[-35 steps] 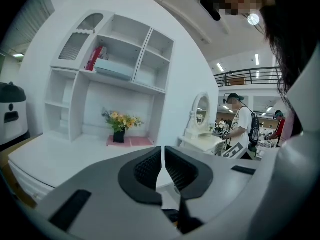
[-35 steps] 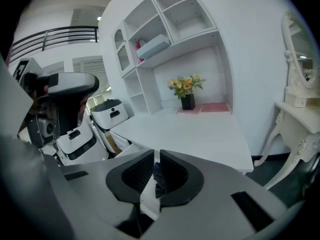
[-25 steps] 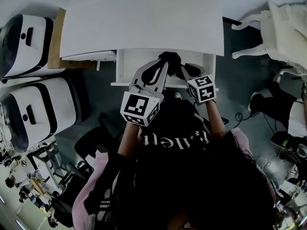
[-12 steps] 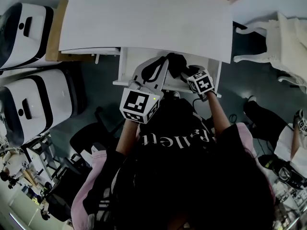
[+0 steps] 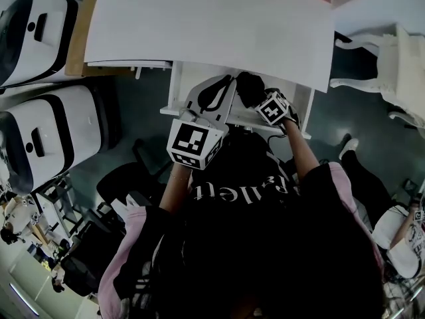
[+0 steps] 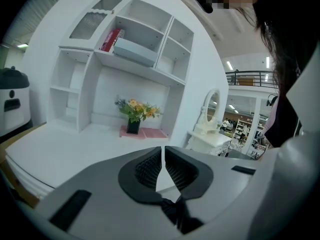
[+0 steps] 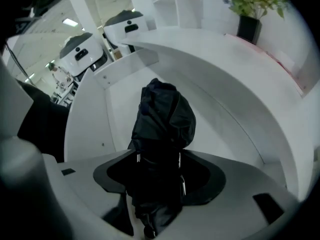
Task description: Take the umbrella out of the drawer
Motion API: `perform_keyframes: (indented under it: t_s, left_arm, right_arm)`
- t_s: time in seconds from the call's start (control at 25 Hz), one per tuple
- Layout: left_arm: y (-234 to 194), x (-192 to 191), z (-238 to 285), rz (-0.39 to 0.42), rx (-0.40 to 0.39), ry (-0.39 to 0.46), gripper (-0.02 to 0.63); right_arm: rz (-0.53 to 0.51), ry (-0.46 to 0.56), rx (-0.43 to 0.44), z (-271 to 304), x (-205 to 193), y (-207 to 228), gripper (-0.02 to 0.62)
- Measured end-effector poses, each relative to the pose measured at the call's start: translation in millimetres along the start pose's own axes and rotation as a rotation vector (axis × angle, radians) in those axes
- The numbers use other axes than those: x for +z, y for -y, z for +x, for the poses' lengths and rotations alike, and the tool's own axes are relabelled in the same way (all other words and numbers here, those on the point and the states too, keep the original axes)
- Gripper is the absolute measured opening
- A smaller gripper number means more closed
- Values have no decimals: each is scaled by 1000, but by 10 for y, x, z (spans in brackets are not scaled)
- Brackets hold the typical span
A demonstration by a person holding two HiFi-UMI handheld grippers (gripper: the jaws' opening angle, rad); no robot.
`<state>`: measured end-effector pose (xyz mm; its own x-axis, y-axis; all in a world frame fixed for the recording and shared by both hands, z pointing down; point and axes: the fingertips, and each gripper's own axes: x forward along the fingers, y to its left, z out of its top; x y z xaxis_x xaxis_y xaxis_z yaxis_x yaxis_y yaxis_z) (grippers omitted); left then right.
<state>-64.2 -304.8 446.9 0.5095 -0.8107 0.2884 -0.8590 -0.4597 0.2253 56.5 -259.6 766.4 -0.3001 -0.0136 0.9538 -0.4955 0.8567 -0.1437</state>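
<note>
The black folded umbrella [image 5: 249, 88] lies bunched in the open white drawer [image 5: 174, 90] under the desk top [image 5: 206, 25]. My right gripper [image 5: 260, 102] points steeply down into the drawer. Its jaws are opening, and in the right gripper view the umbrella [image 7: 162, 119] stands between them at my right gripper [image 7: 159, 159]; the pads do not visibly press on it. My left gripper [image 5: 224, 85] reaches over the drawer's left part beside the umbrella. In the left gripper view my left gripper [image 6: 163, 151] is shut and holds nothing.
Two white and black machines [image 5: 40, 145] [image 5: 26, 38] stand left of the desk, with a wooden board [image 5: 78, 32] at the desk's left end. A white chair [image 5: 392, 58] is at the right. A shelf unit with a flower pot [image 6: 134, 111] stands on the desk.
My right gripper has dropped into the drawer onto the umbrella and tipped downward. The left gripper has shifted slightly toward the drawer.
</note>
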Motion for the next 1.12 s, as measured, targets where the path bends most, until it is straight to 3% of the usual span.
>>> perform_keyframes:
  t_s: [0.32,0.52,0.8,1.12]
  left_arm:
    - [-189,-30,-71,-2,54,-10,31]
    - [-275,-55,-120,-5,82,-10,31]
    - [-247,-46,-172,-2,87,0,31]
    - [-97,-2,-301,10,84,16,31]
  right_arm:
    - [-14,-89,20,298,-9,-43,268]
    - [-64,-135,-27,429,-27,-49,275]
    - [-95,-116,-70,334,-26,-82,273]
    - [-126,15,-87,-203,273,-193,273]
